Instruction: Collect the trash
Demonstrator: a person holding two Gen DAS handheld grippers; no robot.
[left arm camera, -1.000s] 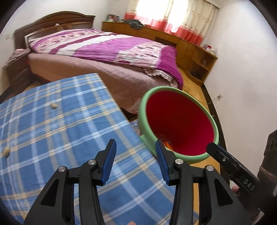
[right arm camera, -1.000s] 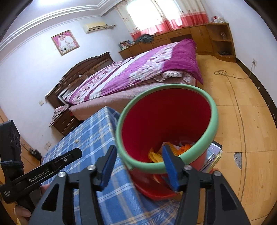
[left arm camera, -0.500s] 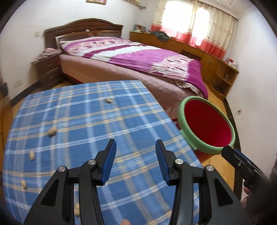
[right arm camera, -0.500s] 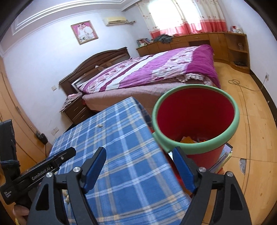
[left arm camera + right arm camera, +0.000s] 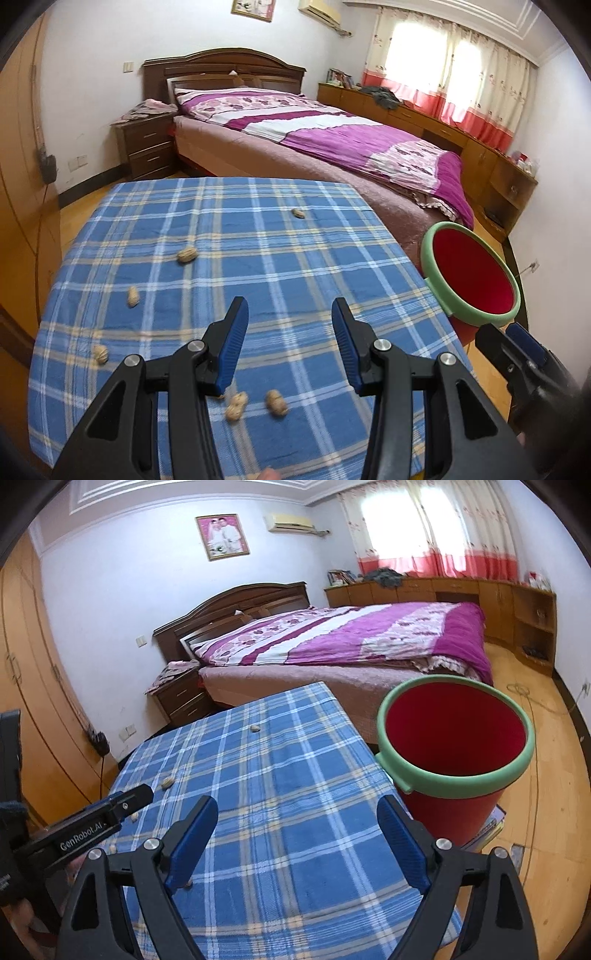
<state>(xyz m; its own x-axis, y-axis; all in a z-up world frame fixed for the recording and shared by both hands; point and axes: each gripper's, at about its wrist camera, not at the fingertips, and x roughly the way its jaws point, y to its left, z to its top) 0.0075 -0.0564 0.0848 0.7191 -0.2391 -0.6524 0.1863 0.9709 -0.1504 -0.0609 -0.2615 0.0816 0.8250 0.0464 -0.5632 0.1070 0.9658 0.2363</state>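
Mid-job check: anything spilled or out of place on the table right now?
Yes: peanut shells lie scattered across the blue plaid tablecloth, such as one mid-table and a cluster near the left tongs. The red bucket stands upright beside the table.

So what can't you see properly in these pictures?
- Bottom of the red plastic bucket with green rim: both views, its own wall hides any contents.
- Tan peanut shells near the left gripper: left view, blurred; one half behind a finger.
- Small tan scrap by the right gripper: right view, mostly hidden by its finger.
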